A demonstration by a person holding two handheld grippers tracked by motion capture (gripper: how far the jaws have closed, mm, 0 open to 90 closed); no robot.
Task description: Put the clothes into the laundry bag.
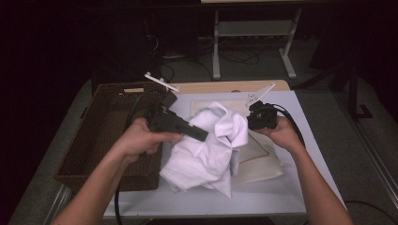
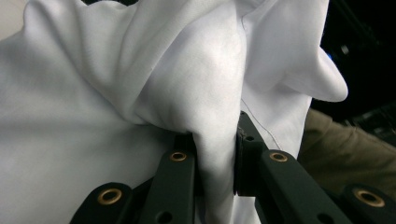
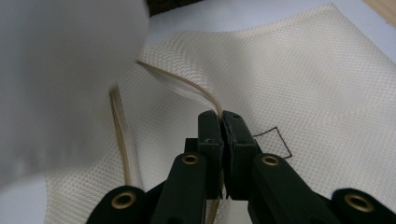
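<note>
Dim room, lit tabletop, blurred near cloth

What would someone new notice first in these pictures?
The crumpled white cloth bunched mid-table stands out first, a fold of it pinched in the left hand-held gripper. Beside it, the right hand-held gripper is shut on the edge of a cream mesh bag, and a brown wicker basket sits at the table's left.
</note>
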